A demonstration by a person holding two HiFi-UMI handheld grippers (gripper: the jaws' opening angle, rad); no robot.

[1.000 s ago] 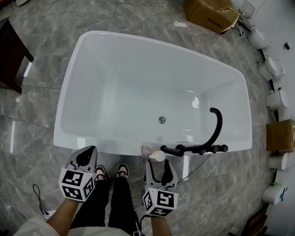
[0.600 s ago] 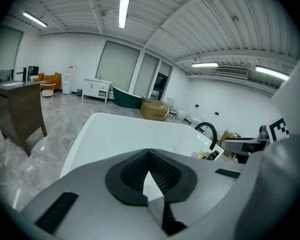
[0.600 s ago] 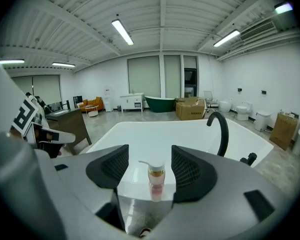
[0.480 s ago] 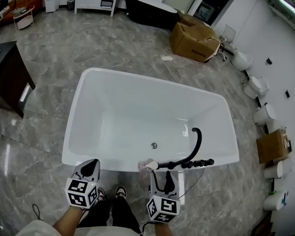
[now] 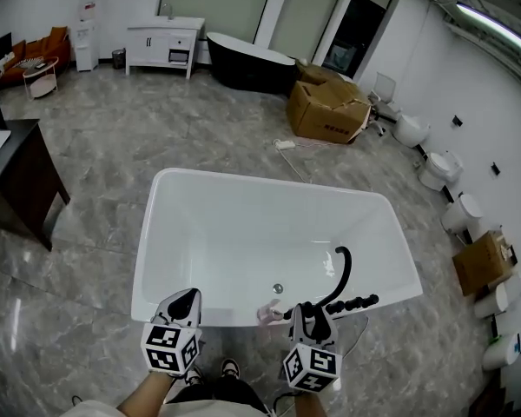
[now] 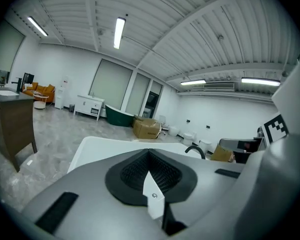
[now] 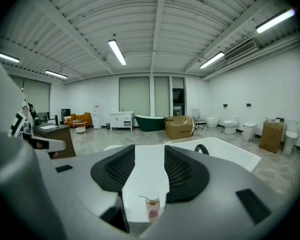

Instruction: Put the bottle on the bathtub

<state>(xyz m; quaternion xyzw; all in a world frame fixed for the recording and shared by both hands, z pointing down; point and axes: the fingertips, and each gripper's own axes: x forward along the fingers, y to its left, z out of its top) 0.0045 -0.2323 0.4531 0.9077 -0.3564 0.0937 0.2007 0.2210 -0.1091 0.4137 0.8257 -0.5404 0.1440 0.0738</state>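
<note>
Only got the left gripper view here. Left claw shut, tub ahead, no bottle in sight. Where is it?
Observer: The bottle stands upright on the near rim of the bathtub, just left of the black faucet.
Operator: Right claw on it?
Observer: No. The right claw is open. Its view shows the bottle small through the gap, apparently clear of both jaws.
Operator: Where's my left claw relative to it?
Observer: In the head view the left claw sits at the same near rim, off to the bottle's left, with bare rim between them.
</note>
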